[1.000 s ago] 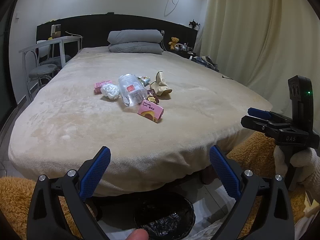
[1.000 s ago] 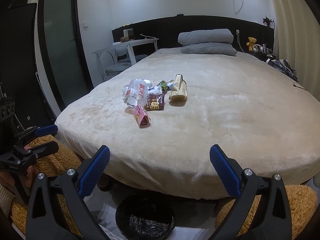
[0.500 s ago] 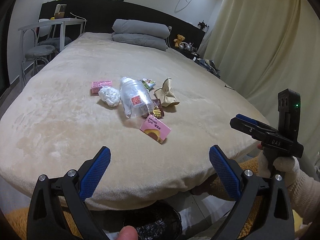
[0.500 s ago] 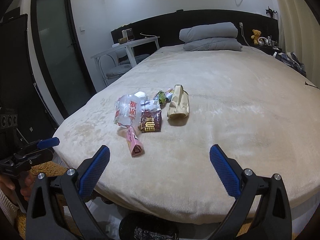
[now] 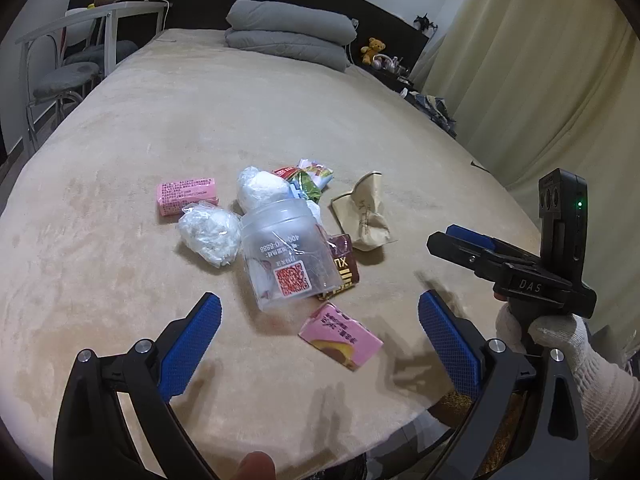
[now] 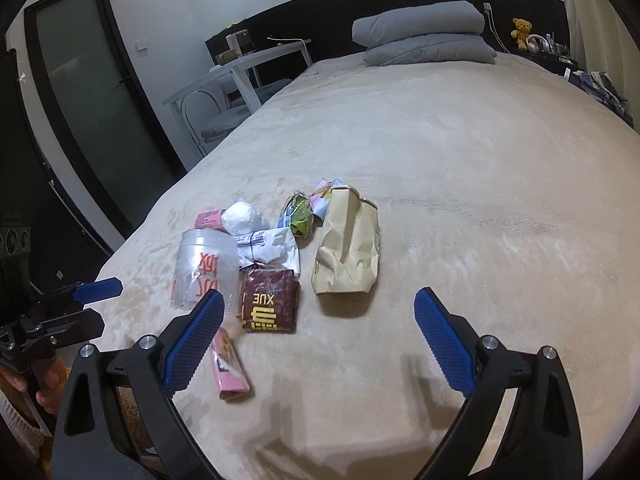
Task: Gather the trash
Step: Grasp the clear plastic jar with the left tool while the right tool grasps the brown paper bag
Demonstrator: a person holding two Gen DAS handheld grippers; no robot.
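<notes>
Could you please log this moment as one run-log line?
phase: approach | left tool: open, empty | right tool: open, empty, just narrowing | trash pile: on bed, untouched

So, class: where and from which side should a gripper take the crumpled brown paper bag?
Take the brown paper bag across its narrow width near the crumpled near end, coming from above. It lies flat on the bed, with its right side clear.
</notes>
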